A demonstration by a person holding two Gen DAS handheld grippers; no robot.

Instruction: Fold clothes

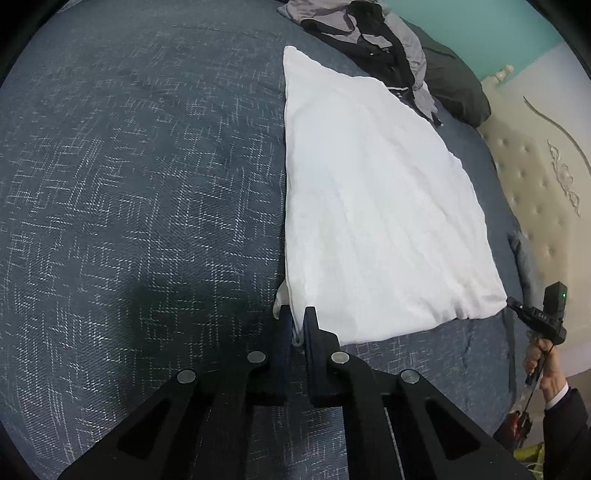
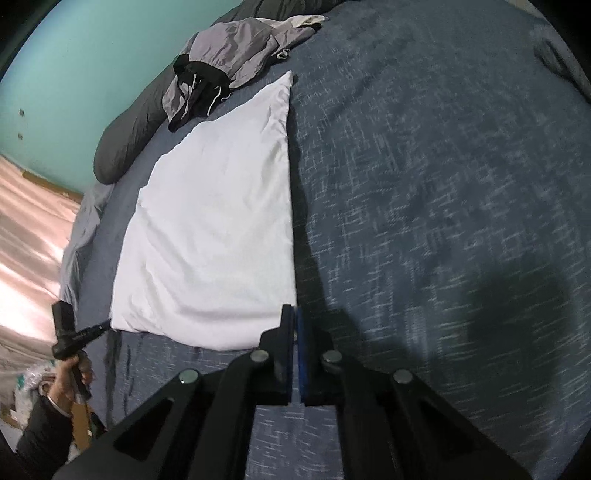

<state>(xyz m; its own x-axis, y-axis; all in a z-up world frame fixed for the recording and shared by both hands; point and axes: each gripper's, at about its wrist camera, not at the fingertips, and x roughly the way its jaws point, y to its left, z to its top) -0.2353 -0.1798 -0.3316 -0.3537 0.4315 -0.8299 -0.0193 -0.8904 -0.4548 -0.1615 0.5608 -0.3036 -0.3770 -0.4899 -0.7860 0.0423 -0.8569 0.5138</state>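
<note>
A white cloth [image 1: 376, 206] lies folded flat on the dark blue patterned bedspread [image 1: 129, 184]. My left gripper [image 1: 296, 321] is shut on the cloth's near left corner. In the right wrist view the white cloth [image 2: 218, 229] lies left of centre, and my right gripper [image 2: 294, 317] is shut on its near right corner. The right gripper also shows in the left wrist view [image 1: 511, 304] at the cloth's far corner, held by a hand. The left gripper shows in the right wrist view [image 2: 105, 325] at the cloth's other corner.
A grey and black jacket [image 1: 369, 33] lies crumpled beyond the cloth, also in the right wrist view [image 2: 229, 62]. A dark grey pillow [image 2: 133, 129] lies along the teal wall. A cream tufted headboard [image 1: 535, 177] stands at the right. The bedspread [image 2: 443, 184] stretches wide.
</note>
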